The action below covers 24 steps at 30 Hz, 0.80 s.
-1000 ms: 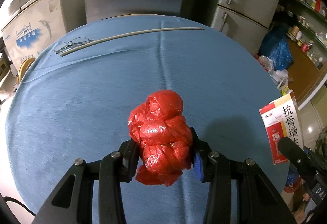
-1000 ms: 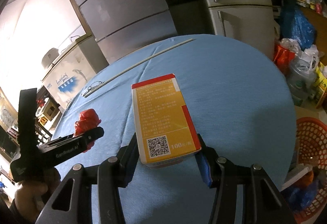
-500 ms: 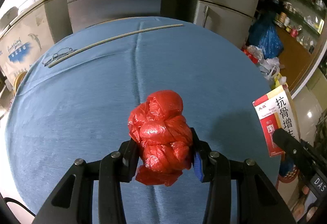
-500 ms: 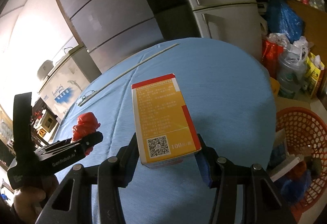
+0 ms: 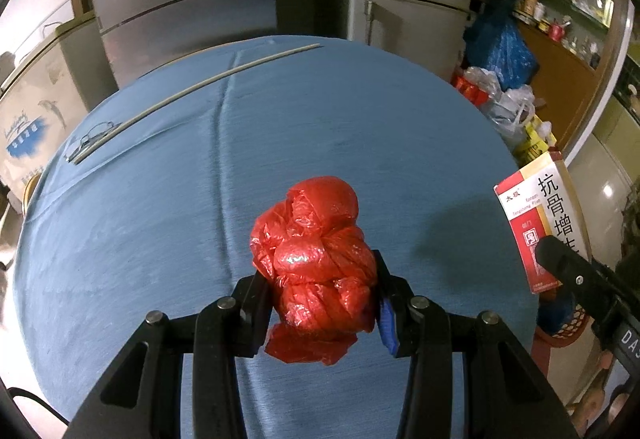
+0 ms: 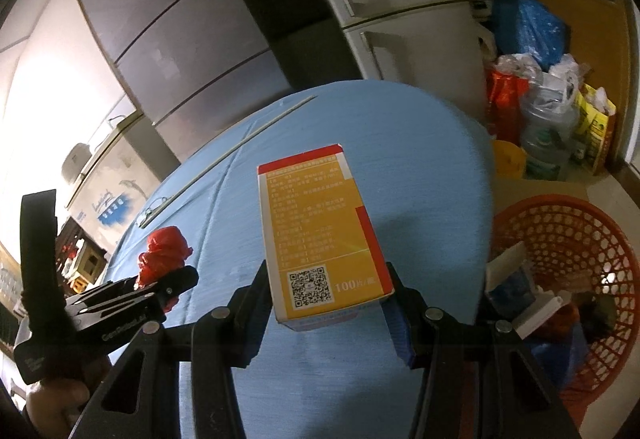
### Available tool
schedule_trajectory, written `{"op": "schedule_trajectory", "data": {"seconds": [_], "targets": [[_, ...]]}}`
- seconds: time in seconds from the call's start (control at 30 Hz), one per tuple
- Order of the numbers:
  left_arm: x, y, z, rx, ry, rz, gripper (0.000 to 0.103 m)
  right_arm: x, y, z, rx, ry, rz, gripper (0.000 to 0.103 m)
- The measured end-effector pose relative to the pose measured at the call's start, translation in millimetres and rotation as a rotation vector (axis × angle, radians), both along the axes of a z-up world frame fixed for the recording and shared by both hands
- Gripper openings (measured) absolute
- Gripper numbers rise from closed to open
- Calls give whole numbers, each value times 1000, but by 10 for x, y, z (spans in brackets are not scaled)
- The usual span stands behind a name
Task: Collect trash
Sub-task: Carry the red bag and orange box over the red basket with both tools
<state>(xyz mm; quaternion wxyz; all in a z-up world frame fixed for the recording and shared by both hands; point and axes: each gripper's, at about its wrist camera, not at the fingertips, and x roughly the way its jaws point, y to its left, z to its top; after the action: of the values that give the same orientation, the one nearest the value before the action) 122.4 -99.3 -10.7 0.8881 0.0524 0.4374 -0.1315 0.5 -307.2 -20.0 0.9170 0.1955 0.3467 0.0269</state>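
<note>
A rod lies along the counter's far edge, eyeglasses at its left end; a basket stands off the right edge.

Both grippers were built from black angular linkage arms pinned with round silver screws: left gripper, right gripper. Blue pads were fitted inside the fingers. White lettering was printed on the left gripper's side.

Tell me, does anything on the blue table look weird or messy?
Nothing is spilled or broken. The only odd things are a long thin stick lying slantwise across the blue tablecloth at the far side, with a pair of glasses at its near end.
</note>
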Motion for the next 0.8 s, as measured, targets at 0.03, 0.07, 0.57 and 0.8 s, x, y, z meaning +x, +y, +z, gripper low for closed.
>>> {"op": "schedule_trajectory", "data": {"seconds": [0.03,0.07,0.57,0.8], "targets": [[-2,-27,0,1,0,-7,45,-19,-44,7,1,-2,-10,54],[-3,-62,3,4,0,-16,45,-36,-82,12,3,-4,-18,54],[-118,-692,105,16,-19,-155,45,-417,-748,68,5,-14,-169,54],[-210,-872,104,11,-20,-211,45,-662,-1093,31,-10,2,-259,54]]}}
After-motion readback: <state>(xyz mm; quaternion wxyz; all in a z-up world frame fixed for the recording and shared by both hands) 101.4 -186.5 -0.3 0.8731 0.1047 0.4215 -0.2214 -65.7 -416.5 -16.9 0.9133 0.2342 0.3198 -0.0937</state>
